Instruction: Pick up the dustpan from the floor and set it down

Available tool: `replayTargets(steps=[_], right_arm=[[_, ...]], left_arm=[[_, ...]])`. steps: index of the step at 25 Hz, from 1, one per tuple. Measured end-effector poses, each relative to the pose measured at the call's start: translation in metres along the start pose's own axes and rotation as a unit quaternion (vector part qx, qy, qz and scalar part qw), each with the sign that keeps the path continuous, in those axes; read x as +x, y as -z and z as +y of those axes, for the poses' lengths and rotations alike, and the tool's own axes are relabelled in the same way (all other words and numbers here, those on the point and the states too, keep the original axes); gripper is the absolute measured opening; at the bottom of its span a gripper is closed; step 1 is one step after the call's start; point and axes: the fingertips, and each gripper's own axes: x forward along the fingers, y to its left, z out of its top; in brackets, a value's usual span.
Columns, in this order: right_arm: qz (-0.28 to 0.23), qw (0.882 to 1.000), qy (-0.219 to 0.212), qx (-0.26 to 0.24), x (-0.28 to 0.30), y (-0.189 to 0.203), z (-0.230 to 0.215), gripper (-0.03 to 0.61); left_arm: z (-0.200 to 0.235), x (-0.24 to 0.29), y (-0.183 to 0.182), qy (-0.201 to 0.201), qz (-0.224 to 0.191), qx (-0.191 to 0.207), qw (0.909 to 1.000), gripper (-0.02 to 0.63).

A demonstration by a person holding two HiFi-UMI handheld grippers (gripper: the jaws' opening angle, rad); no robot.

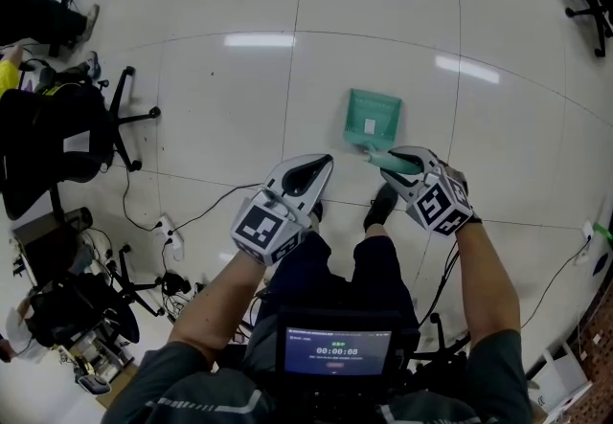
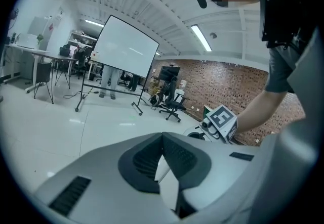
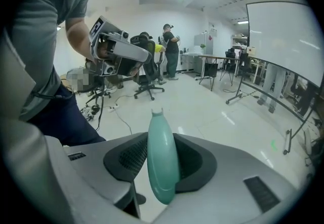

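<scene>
A green dustpan (image 1: 374,116) lies on the pale tiled floor in the head view, its handle pointing back toward me. My right gripper (image 1: 390,160) is shut on that handle, and in the right gripper view the green handle (image 3: 162,162) stands between both dark pads (image 3: 126,160), which touch its sides. My left gripper (image 1: 319,167) hovers to the left of the dustpan and holds nothing. In the left gripper view its fingertips (image 2: 162,136) meet, with only bare floor showing behind them.
Black office chairs (image 1: 57,135) and floor cables with a power strip (image 1: 168,233) sit to my left. My shoes (image 1: 383,207) stand just behind the dustpan. A rolling whiteboard (image 2: 124,51) and standing people (image 3: 169,48) are farther off.
</scene>
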Motion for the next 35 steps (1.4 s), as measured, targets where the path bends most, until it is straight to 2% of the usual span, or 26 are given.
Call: replayTargets(steps=[4,8,10,15,17,19,22,25,30,35], right_arm=[[-0.035,0.999,0.002,0.012,-0.054,-0.067,0.024,0.163],[-0.071,0.997,0.001,0.029,-0.141,-0.155,0.042,0.163],[-0.093,0.995,0.008,0.038,-0.190,-0.199,0.055,0.163],[-0.168,0.984,0.051,0.041,-0.316,-0.307,0.102,0.163],[-0.189,0.979,0.063,0.039,-0.361,-0.341,0.126,0.163],[-0.206,0.975,0.070,0.033,-0.396,-0.371,0.147,0.163],[-0.227,0.971,0.075,0.018,-0.427,-0.405,0.177,0.163],[-0.225,0.972,0.074,0.000,-0.435,-0.428,0.199,0.163],[-0.219,0.973,0.069,-0.012,-0.430,-0.437,0.209,0.163],[-0.222,0.973,0.066,-0.020,-0.419,-0.445,0.210,0.163]], left_arm=[[-0.031,-0.044,-0.055,0.024,-0.023,0.003,0.9994,0.025],[-0.076,-0.088,-0.139,0.079,-0.046,-0.014,0.9957,0.025],[-0.101,-0.115,-0.181,0.095,-0.054,-0.004,0.9940,0.023],[-0.170,-0.200,-0.300,0.106,-0.122,0.022,0.9867,0.023],[-0.200,-0.232,-0.334,0.108,-0.134,0.034,0.9845,0.023],[-0.223,-0.258,-0.360,0.113,-0.153,0.029,0.9813,0.023],[-0.247,-0.290,-0.379,0.114,-0.174,0.044,0.9771,0.023],[-0.260,-0.313,-0.384,0.111,-0.177,0.066,0.9757,0.023],[-0.264,-0.333,-0.391,0.093,-0.182,0.092,0.9746,0.020],[-0.246,-0.340,-0.387,0.069,-0.174,0.101,0.9771,0.020]])
